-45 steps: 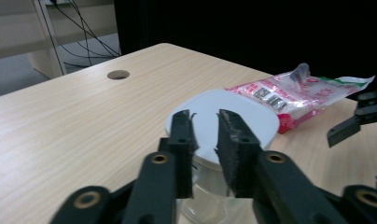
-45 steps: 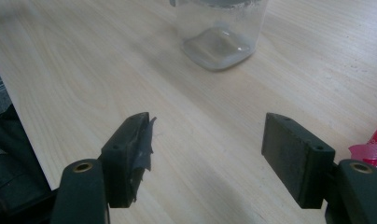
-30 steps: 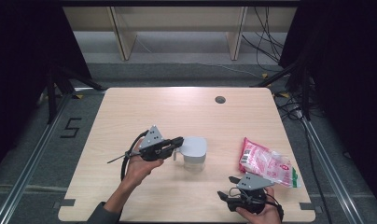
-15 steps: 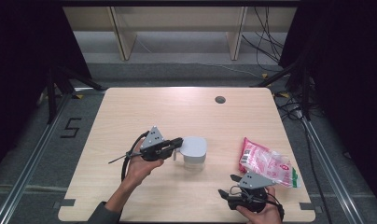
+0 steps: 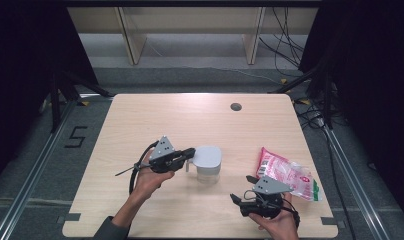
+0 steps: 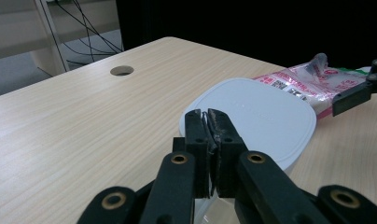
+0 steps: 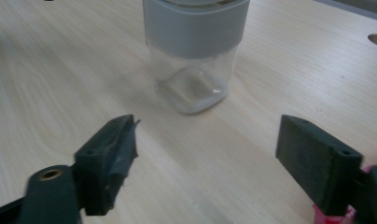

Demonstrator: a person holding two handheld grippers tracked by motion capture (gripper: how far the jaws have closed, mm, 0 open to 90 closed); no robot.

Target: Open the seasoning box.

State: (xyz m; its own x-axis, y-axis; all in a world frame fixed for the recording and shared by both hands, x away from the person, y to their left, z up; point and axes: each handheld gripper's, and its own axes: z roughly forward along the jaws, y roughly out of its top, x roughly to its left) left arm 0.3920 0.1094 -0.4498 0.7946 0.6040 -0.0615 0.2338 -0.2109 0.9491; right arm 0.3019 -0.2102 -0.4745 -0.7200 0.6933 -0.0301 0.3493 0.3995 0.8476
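On a pale wood table (image 5: 140, 125), a clear jar (image 5: 207, 172) with a grey lid (image 5: 208, 156) stands near the middle of the near half, with bare wood open all around it toward the far edge and the left side. The left gripper (image 5: 189, 152) comes in from the jar's left; its fingers (image 6: 196, 135) are clenched together right at the lid's near rim, and whether a thin tab or lip is pinched between them cannot be told. In the left gripper view the lid (image 6: 261, 116) sits just beyond the fingertips.

The right gripper (image 5: 242, 189) hovers low near the table's front edge, well apart from the jar, its fingers (image 7: 109, 154) released and spread wide, having just been opening, with nothing between them. In the right gripper view the jar (image 7: 193, 70) stands ahead, its top cut off by the frame, its glass blurred at the base. A pink plastic packet (image 5: 285, 175) lies just right of that gripper, close to the table's right edge; its print is too small to read.

A round cable hole (image 5: 235, 106) pierces the far side of the table. Grey floor surrounds it, with a painted numeral (image 5: 76, 136) at left, loose cables (image 5: 290, 45) at the back right, and pale shelf uprights (image 5: 132, 37) beyond; the room's sides fall into darkness.
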